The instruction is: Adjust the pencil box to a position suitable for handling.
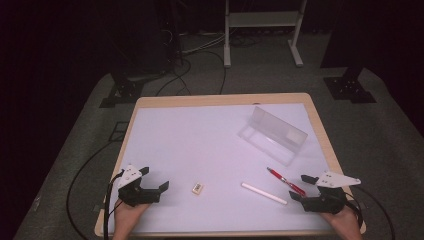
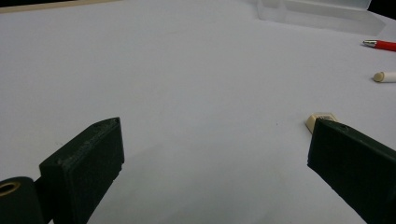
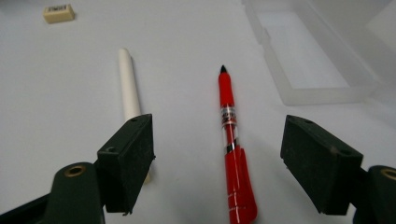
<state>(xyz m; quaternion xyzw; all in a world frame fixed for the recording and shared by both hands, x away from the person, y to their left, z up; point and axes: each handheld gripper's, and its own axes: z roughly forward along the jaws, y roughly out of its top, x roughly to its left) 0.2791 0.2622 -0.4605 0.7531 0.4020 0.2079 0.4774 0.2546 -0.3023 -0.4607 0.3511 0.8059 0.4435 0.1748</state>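
In the left gripper view, the left gripper [image 2: 215, 163] holds its two black jaws wide apart, with nothing between them. They rise from the bottom corners over the flat white table surface [image 2: 187, 70]. A small cream rectangular eraser [image 2: 320, 119] lies just beyond the right jaw, which covers part of it. Farther right, near the edge, lies the rounded end of a white stick [image 2: 385, 76], perhaps chalk. Above it the silver tip of a red pen [image 2: 380, 45] enters the picture. At the top right stands a clear plastic box [image 2: 317, 11], open, well apart from the jaws.
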